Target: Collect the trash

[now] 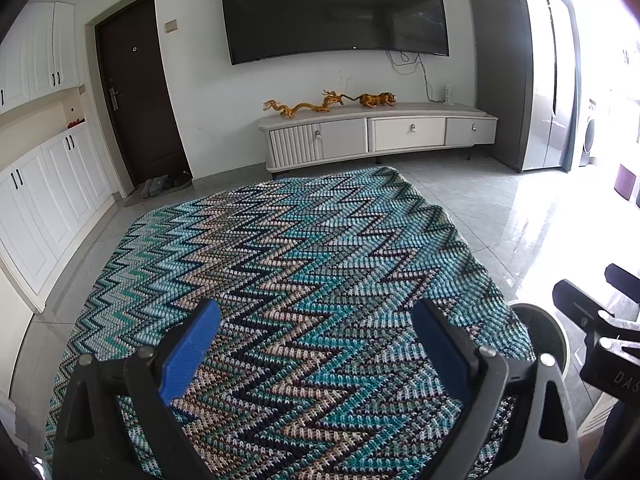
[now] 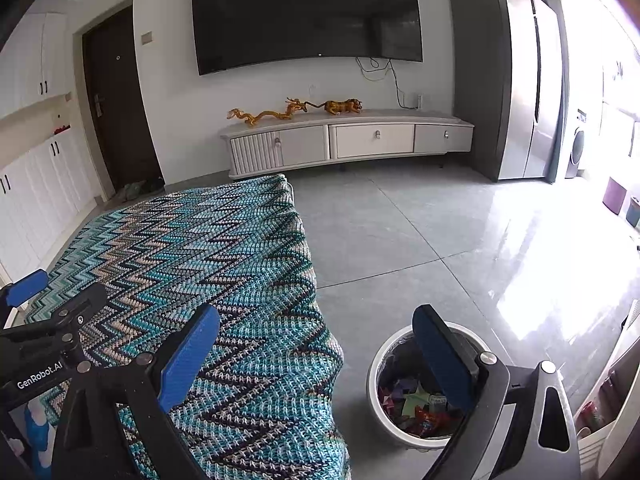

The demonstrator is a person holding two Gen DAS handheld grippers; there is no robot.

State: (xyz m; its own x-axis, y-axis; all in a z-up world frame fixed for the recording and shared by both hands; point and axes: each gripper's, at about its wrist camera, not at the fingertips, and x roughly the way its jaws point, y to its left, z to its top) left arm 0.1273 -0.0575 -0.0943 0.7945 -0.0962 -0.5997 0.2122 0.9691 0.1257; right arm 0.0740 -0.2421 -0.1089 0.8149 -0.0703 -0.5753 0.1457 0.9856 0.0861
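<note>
Trash bin (image 2: pixel 400 364): round, white-walled, dark liner, standing on the floor just beside the draped edge of the bench. Inside it: a loose heap of crumpled coloured scraps (image 2: pixel 416 404), with green, red and purple pieces visible; what they are made of is hard to tell. In the left wrist view only a slice of the bin's rim (image 1: pixel 560 344) shows.

Your right hand-held gripper (image 2: pixel 316 360) hangs over the bin's near side, blue pads spread wide, nothing between them. One pad covers part of the bin mouth.

Your left hand-held gripper (image 1: pixel 316 356) sits above the bench, jaws equally wide, empty.

Bench cover (image 1: pixel 280 264): knitted cloth, zigzag bands of teal, navy, cream and tan, coarse stitch, hanging over the edge.

Floor (image 2: pixel 420 232): glossy grey tiles, strong glare at right.
</note>
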